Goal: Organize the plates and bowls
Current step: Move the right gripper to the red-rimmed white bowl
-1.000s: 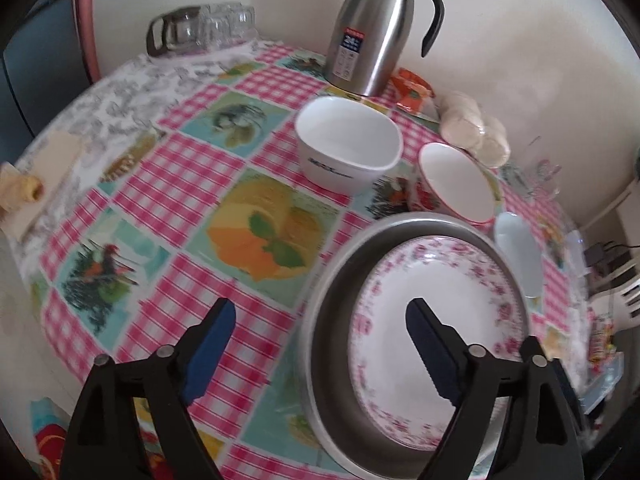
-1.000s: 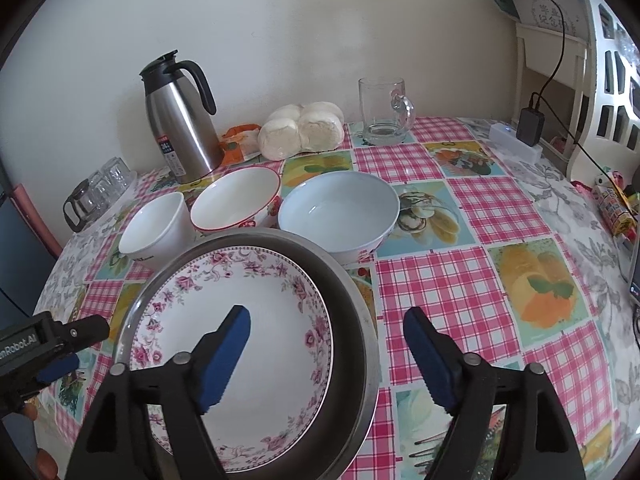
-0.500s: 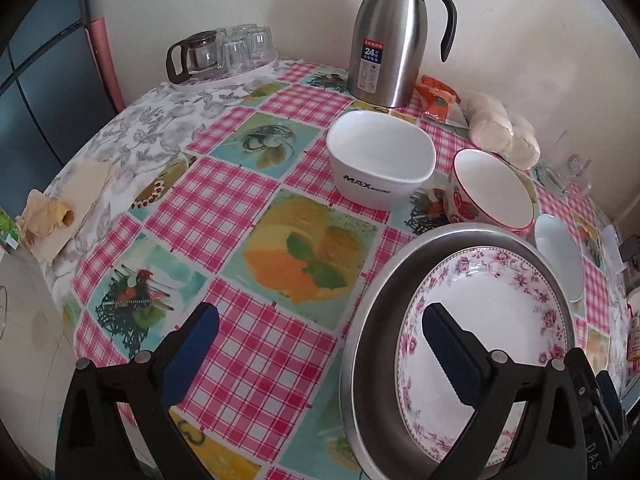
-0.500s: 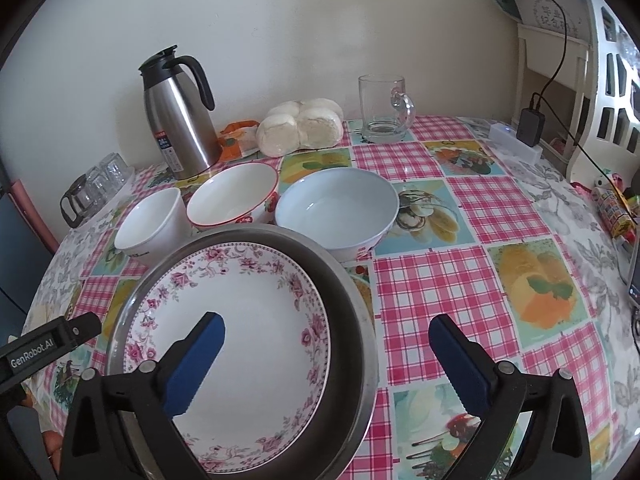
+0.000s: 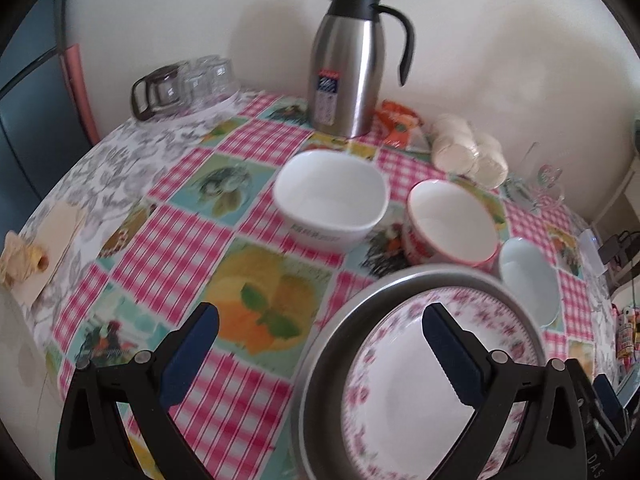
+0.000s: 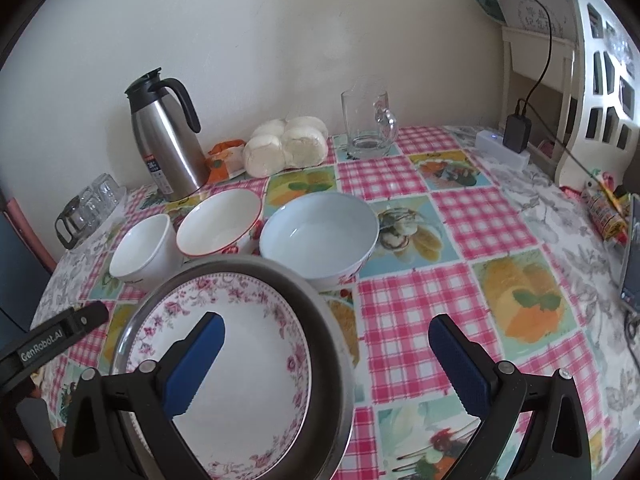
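Both my grippers, left (image 5: 320,340) and right (image 6: 326,350), hang with jaws wide apart, holding nothing. The floral plate (image 6: 240,344) lies in a metal pan (image 6: 320,312) beneath them. Three bowls (image 6: 320,232) line up just beyond.

Both the left gripper (image 5: 320,352) and the right gripper (image 6: 326,354) have black angular plastic arms with silver screw heads and dark-blue ridged pads (image 6: 196,364), while the left one's black side carries white "GenRobot.AI" lettering.
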